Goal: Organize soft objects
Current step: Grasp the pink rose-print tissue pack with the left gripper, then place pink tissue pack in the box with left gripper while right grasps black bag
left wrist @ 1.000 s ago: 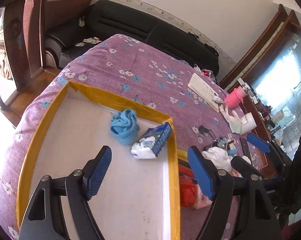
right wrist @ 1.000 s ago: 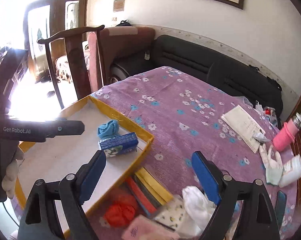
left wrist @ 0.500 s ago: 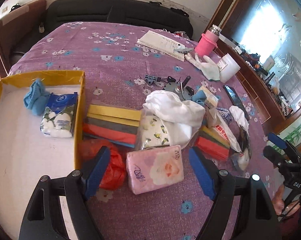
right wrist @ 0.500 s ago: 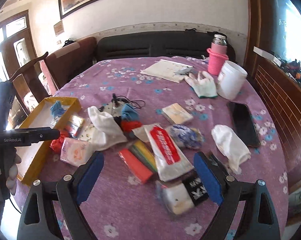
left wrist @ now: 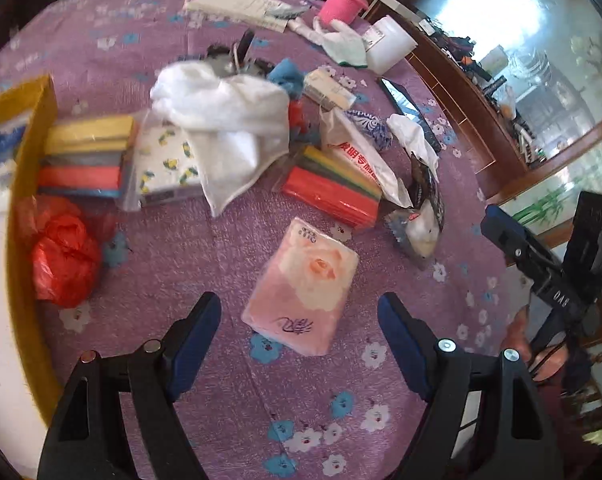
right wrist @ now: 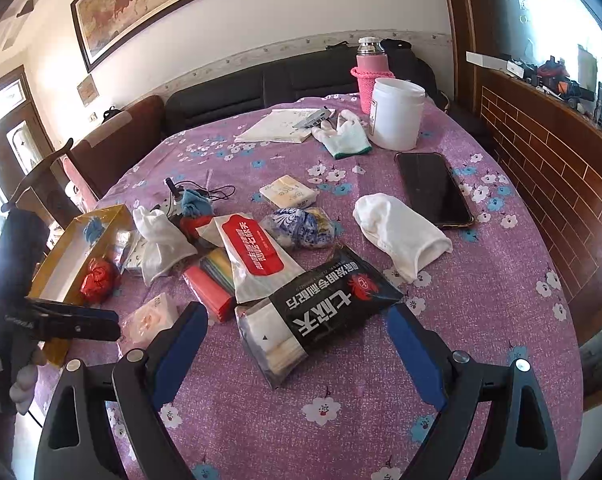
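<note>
— What is the left wrist view showing?
— The left gripper (left wrist: 299,320) is hanging wide open over the purple tabletop (left wrist: 221,252), gripping nothing. A pink tissue pack (left wrist: 303,286) is lying flat just ahead, partly between the blue pads and touching neither. Beyond it, a white cloth (left wrist: 229,120) is draping over a lemon-print pack (left wrist: 167,166), with a red plastic bag (left wrist: 63,258) sitting against the yellow box (left wrist: 21,184).
— And the right wrist view?
— The right gripper (right wrist: 297,344) is also standing wide open and empty. A black packet (right wrist: 321,312) is lying on the tabletop between its fingers, clear of both. A white sock (right wrist: 401,232) is resting beside a phone (right wrist: 433,188).
</note>
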A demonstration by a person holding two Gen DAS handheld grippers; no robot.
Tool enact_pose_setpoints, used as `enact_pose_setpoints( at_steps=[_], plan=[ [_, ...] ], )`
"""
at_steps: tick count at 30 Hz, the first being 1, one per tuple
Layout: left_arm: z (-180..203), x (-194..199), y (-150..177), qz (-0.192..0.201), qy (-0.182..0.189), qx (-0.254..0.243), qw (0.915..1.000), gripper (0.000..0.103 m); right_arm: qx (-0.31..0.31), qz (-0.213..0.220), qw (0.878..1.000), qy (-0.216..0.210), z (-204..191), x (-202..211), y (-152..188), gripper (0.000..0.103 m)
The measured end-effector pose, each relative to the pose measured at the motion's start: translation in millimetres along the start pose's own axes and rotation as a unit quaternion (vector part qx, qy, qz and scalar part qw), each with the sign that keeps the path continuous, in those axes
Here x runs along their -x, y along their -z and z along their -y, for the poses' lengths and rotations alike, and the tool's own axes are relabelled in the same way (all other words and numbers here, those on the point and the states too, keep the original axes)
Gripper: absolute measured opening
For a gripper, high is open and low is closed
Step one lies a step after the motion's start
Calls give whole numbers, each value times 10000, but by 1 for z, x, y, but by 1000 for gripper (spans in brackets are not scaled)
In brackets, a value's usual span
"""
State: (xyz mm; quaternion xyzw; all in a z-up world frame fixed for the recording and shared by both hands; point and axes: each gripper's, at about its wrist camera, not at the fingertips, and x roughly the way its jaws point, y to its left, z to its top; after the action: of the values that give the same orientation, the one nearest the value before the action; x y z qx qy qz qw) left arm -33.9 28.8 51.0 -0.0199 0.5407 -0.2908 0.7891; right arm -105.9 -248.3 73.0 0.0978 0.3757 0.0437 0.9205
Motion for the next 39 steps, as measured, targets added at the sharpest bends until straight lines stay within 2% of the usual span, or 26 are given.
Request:
enact_pose_setpoints(
  at_steps=[2,3,8,13,14,15,18,22,27,28,29,30,31,32,35,39],
  plan=[
    [17,4,5,276,-550,-519,9968,85,-95,-31,9999,-19,5,-3,3,94],
    [24,2,7,347,-709,-689,9945,86,-161,-63,9998,-34,9,-5,4,94],
    [47,-29,9,286,-960,-1211,9876,86,-354,-296,9988,-149,14,-16,10,94],
    [56,-62,14,177,-1545,-1353,9785,84,-496,-513,9973,-168,14,-25,11,94],
    [54,-60,15,223,-1443,-1291,9808,70,-539,-543,9969,-199,13,-27,11,94],
    [52,-57,16,247,-1336,-1222,9832,50,-565,-562,9966,-216,13,-29,11,94],
    [46,-37,19,458,-1125,-941,9881,50,-678,-645,9953,-261,11,-36,9,94],
    [39,-8,29,793,-974,-689,9897,50,-1116,-739,9903,-367,12,-49,4,94],
    [28,23,38,1056,-665,-397,9914,50,-2080,-820,9732,-536,27,-68,0,94],
    [26,28,40,1100,-617,-337,9914,50,-2197,-862,9699,-595,29,-71,1,92],
    [21,35,41,1152,-575,-259,9913,50,-2257,-901,9679,-640,29,-74,2,73],
    [17,41,42,1198,-550,-182,9911,50,-2292,-975,9659,-701,30,-77,3,59],
    [11,48,44,1247,-520,-91,9908,50,-2347,-1007,9633,-824,31,-77,5,54],
    [4,56,47,1305,-487,5,9902,50,-2354,-957,9637,-815,31,-73,6,51],
    [-21,78,53,1471,-432,359,9875,50,-1990,-716,9758,-560,24,-52,5,49],
    [-63,110,64,1717,-488,852,9802,50,-1761,-505,9818,-494,18,-27,2,49]
  ],
)
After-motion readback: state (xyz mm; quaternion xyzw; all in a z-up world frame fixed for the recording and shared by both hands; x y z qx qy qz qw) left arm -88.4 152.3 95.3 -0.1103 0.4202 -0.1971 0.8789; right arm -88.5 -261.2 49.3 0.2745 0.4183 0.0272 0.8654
